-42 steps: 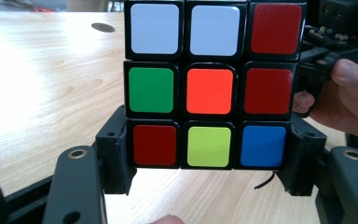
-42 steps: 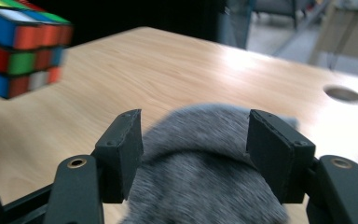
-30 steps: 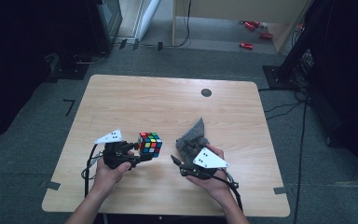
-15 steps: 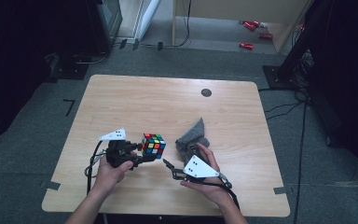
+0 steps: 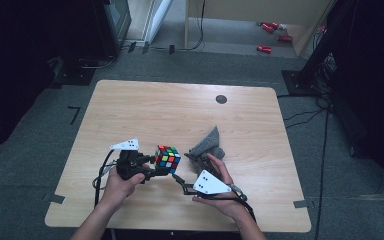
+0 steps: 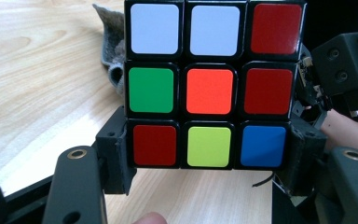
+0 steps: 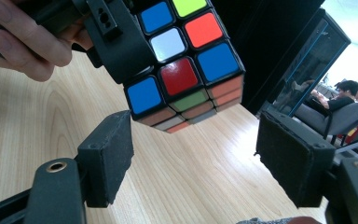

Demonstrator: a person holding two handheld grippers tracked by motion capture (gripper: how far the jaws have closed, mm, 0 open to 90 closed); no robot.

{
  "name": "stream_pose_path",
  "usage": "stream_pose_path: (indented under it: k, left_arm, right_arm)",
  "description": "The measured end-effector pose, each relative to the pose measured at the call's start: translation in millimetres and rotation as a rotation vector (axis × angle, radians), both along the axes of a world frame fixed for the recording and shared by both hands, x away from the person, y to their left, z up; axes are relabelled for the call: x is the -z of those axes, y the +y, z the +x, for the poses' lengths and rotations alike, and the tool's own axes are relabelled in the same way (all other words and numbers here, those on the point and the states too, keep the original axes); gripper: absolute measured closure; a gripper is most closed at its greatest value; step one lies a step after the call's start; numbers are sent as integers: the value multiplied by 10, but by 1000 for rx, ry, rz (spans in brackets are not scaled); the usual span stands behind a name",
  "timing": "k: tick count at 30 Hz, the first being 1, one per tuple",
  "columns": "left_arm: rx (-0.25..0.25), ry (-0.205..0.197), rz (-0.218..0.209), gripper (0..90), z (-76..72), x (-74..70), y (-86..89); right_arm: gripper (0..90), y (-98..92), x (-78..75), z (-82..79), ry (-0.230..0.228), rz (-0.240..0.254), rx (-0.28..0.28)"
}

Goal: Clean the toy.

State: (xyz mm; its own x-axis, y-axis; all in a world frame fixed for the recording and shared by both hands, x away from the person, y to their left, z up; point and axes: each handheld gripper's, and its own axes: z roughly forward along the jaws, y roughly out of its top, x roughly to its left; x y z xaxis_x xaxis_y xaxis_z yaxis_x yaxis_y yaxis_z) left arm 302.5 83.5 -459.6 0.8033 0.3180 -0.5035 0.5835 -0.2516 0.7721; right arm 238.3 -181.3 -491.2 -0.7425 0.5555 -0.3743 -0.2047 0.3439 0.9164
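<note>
Above the near middle of the table [image 5: 145,107], the cube [image 5: 168,158] was clasped between the pads of the left gripper [image 5: 156,165], while the right gripper [image 5: 179,181], whose jaws had just been opening, was held unclenched just below it, with a grey cloth [image 5: 207,146] lying to the right.

One puzzle cube [image 5: 167,158], one grey cloth [image 5: 207,145], two grippers

- The left gripper [image 5: 152,165] is shut tight on the cube [image 5: 168,158] and holds it up.
- The right gripper [image 5: 180,181] has just been opening; its jaws stand apart, just below the cube.
</note>
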Motion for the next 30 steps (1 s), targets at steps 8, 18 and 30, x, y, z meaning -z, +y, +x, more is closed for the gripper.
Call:
stream_pose_path:
  k: [8,18,30]
  left_arm:
    - [41,105,13,346,31,51,-73]
    - [85,200,24,342,62,110,-110]
    - [-35,-10,-50,275,30,3,77]
  right_arm:
    - [271,55,18,-23,-33,-32,-9]
    - [339,109,58,-47,-72,-94,-34]
    - [343,-83,3,41,69,-73,39]
